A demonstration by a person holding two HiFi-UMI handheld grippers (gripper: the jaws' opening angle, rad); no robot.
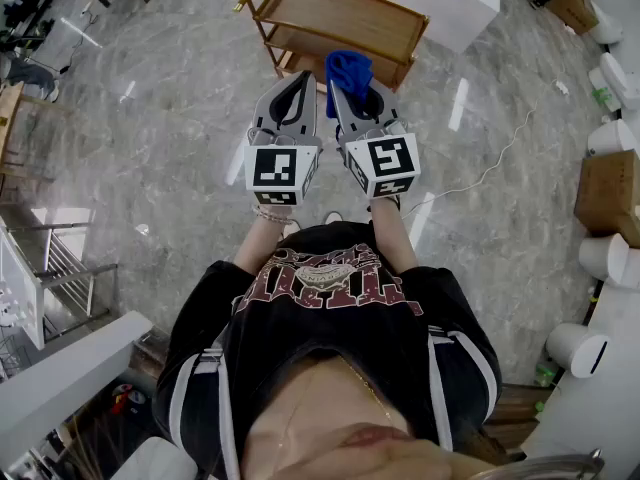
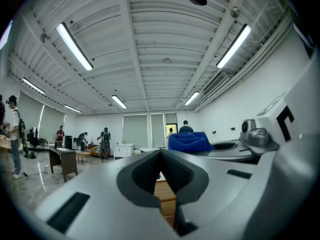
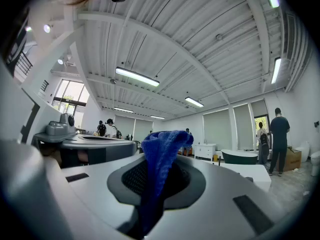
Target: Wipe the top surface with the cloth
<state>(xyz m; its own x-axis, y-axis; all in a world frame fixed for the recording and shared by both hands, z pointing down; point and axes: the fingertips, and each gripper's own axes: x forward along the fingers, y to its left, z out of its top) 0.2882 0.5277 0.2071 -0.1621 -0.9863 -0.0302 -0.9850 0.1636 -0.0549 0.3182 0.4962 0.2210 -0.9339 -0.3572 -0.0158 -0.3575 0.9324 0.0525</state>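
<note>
A wooden two-tier table (image 1: 340, 13) stands on the marble floor ahead of me, its top bare. The blue cloth (image 1: 347, 68) bunches up out of my right gripper (image 1: 338, 80), which is shut on it just short of the table's near edge. In the right gripper view the blue cloth (image 3: 162, 154) hangs down between the jaws of the right gripper (image 3: 159, 179). My left gripper (image 1: 303, 76) is held right beside it, shut with nothing in it. In the left gripper view the left gripper (image 2: 160, 155) has its tips together, with the cloth (image 2: 189, 141) to the right.
A white table (image 1: 450, 3) stands behind the wooden one. Cardboard boxes (image 1: 608, 193) and white rolls (image 1: 578, 348) line the right wall. A cable (image 1: 490, 168) trails over the floor. A railing (image 1: 60, 268) is at the left. People stand far off in the hall (image 2: 105, 141).
</note>
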